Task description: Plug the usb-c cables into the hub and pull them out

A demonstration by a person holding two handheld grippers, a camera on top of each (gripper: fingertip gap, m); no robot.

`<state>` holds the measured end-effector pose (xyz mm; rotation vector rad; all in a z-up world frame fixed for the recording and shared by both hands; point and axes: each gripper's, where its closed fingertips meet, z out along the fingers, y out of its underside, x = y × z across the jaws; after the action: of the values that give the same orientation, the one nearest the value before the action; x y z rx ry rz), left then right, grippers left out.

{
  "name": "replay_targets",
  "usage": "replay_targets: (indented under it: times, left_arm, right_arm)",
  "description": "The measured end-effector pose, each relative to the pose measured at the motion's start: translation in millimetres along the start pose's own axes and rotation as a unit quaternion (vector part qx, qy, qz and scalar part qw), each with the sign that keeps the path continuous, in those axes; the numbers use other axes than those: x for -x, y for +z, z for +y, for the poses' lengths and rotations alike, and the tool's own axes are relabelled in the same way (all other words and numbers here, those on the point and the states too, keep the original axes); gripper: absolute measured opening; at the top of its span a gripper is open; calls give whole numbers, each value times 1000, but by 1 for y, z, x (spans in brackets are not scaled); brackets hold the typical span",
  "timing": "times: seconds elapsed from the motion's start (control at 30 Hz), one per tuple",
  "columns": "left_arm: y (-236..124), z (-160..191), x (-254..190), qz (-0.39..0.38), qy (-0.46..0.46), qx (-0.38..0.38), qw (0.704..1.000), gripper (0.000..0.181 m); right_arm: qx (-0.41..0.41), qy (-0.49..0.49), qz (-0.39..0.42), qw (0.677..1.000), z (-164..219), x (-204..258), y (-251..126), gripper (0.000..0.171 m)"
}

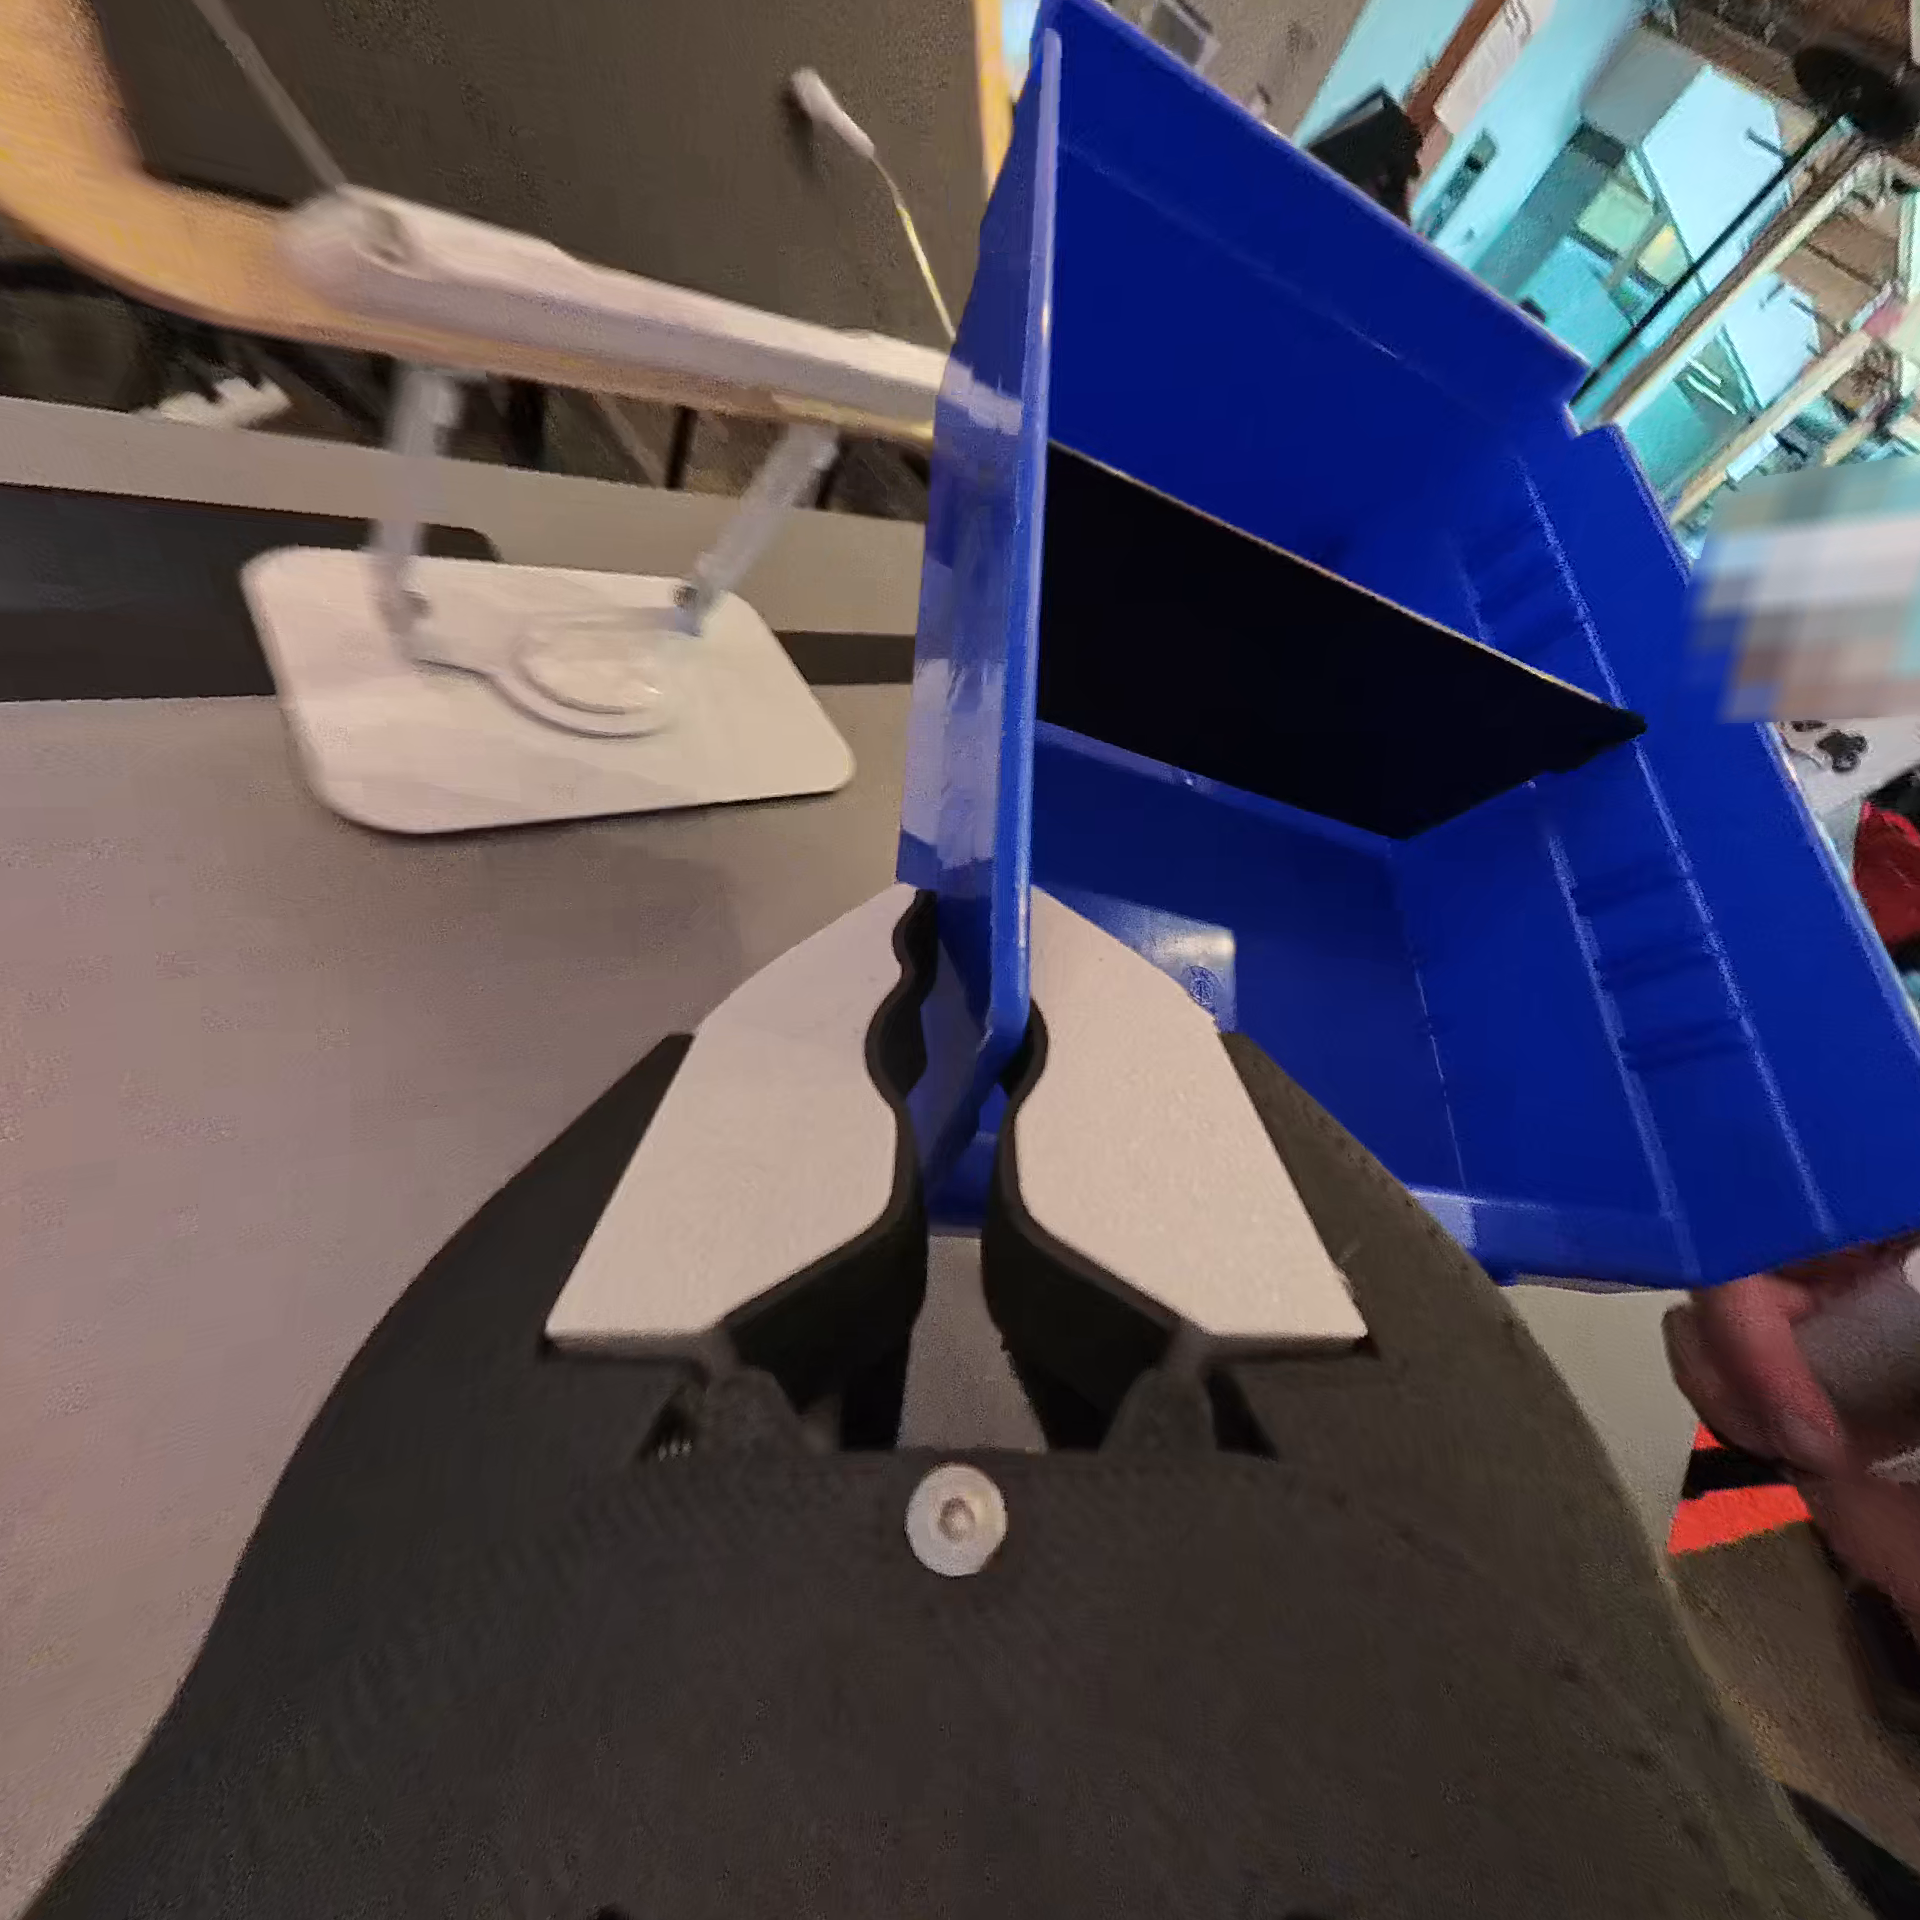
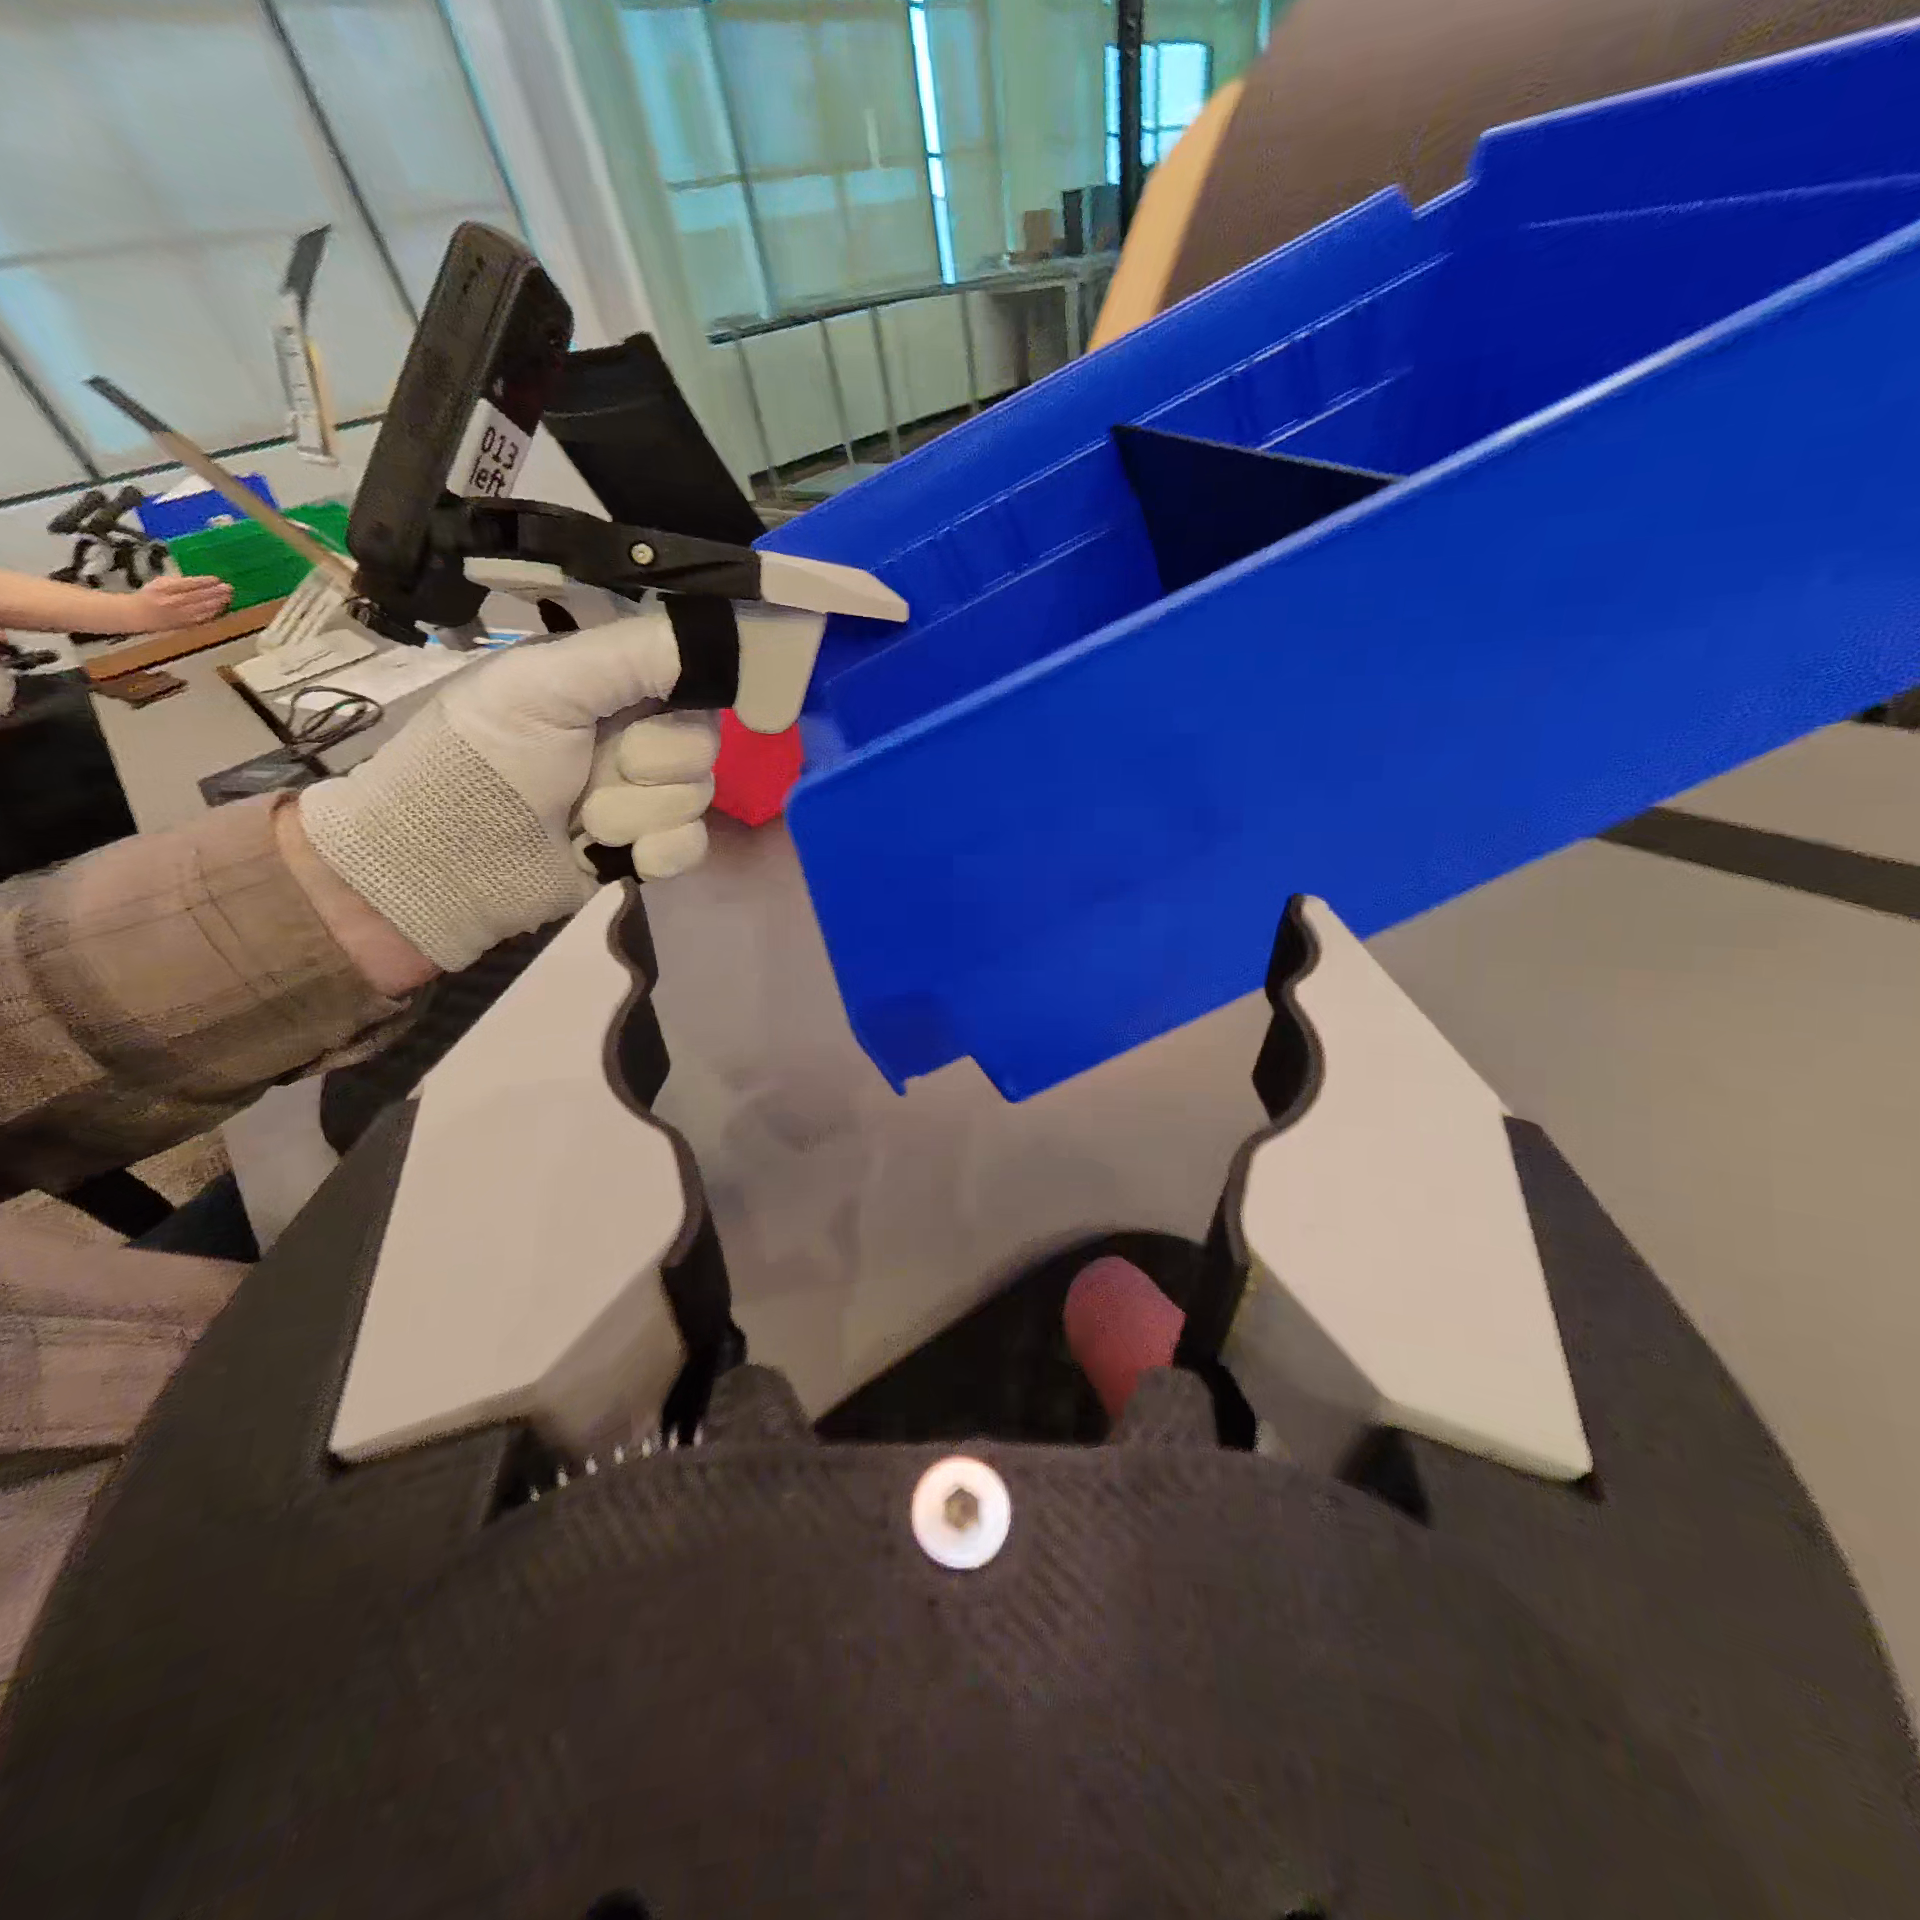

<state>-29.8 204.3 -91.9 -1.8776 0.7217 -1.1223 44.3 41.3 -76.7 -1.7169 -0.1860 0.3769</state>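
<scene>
My left gripper (image 1: 977, 935) is shut on the end wall of a blue plastic bin (image 1: 1351, 343) and holds it lifted and tilted above the grey table. A black divider (image 1: 1299, 665) crosses the bin, which looks empty. A thin cable with a white plug (image 1: 831, 104) hangs behind a white stand. I cannot make out a hub. In the right wrist view my right gripper (image 2: 964, 904) is open and empty, just under the bin's (image 2: 1351, 779) near lower corner. The left gripper (image 2: 831, 655), in a white-gloved hand, clamps the bin's end wall there.
A white stand (image 1: 540, 717) carrying a blurred flat white device sits on the grey table (image 1: 208, 987) left of the bin. A red object (image 2: 758, 769) lies behind the bin. Farther off are a green bin (image 2: 249, 551), cables and another person's hand (image 2: 177, 597).
</scene>
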Motion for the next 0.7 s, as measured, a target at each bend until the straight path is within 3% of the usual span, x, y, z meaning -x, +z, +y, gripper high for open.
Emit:
replay_targets:
  times: [0.17,0.37,0.53,0.7]
  left_arm:
    - [86,25,-41,28,7,53,998,8]
    - [167,56,-73,52,20,96,994,12]
    - [207,80,-88,56,30,133,989,16]
    - [218,93,-104,54,62,138,987,21]
  right_arm:
    - [46,22,88,995,31,-67,-23,107]
    - [88,76,163,980,67,-155,-55,85]
    - [120,104,189,969,94,-202,-68,82]
    - [138,107,202,964,100,-239,-78,78]
